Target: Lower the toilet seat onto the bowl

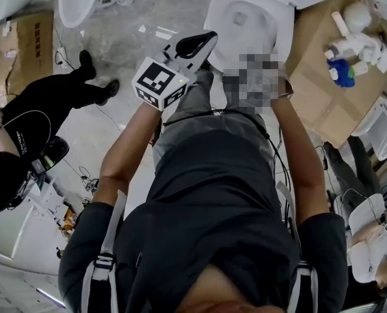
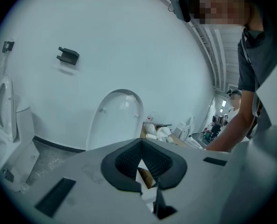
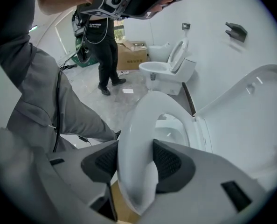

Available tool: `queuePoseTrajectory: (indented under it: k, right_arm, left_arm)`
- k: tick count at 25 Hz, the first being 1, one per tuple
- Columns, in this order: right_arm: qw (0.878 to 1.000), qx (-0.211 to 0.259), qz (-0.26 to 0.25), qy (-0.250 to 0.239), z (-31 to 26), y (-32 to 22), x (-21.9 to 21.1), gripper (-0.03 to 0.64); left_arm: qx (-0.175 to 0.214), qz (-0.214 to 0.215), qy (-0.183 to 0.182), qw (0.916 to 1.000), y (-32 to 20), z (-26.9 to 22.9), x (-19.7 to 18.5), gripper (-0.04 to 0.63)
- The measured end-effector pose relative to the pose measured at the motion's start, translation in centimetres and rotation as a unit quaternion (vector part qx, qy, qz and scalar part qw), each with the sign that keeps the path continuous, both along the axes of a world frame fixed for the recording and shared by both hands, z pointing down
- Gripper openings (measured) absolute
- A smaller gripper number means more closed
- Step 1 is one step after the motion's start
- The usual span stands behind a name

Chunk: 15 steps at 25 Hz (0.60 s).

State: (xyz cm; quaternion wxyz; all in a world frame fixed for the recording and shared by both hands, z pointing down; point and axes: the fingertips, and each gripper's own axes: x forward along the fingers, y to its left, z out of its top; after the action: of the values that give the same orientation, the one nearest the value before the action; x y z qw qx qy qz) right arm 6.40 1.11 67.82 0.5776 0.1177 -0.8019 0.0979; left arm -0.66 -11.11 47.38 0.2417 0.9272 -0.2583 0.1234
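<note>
The white toilet (image 1: 227, 5) stands ahead with its lid (image 3: 250, 111) upright against the wall. The seat (image 3: 138, 125) is tilted low over the bowl (image 3: 169, 132). Its front rim lies between the black pads (image 3: 169, 162) of my right gripper (image 3: 136, 160). The pads stand close on either side without clearly pressing, so the gripper is open. In the head view the right gripper is hidden. My left gripper (image 1: 197, 44) hovers in the air left of the bowl. It is shut with nothing in it (image 2: 141, 146) and points toward the lid (image 2: 117, 118).
A second toilet (image 3: 169, 66) stands further along the wall. A person in black (image 1: 43, 109) stands on the floor at left. Cardboard (image 1: 324, 83) with white and blue bottles (image 1: 356, 44) lies right of the toilet. A box (image 1: 24, 44) sits at far left, with cables on the floor.
</note>
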Motion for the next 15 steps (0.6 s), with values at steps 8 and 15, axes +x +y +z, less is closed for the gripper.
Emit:
queuePoseTrajectory:
  k: [8, 15]
  right_arm:
    - [0.999, -0.045, -0.017, 0.002, 3.1, 2.4, -0.9, 0.232]
    - [0.996, -0.087, -0.014, -0.002, 6.4, 4.6, -1.6, 0.250]
  left_arm:
    - [-0.021, 0.004, -0.008, 0.9997, 1.1, 2.5, -0.2, 0.003]
    - [-0.042, 0.001, -0.012, 0.9990, 1.7, 5.0, -0.9, 0.003]
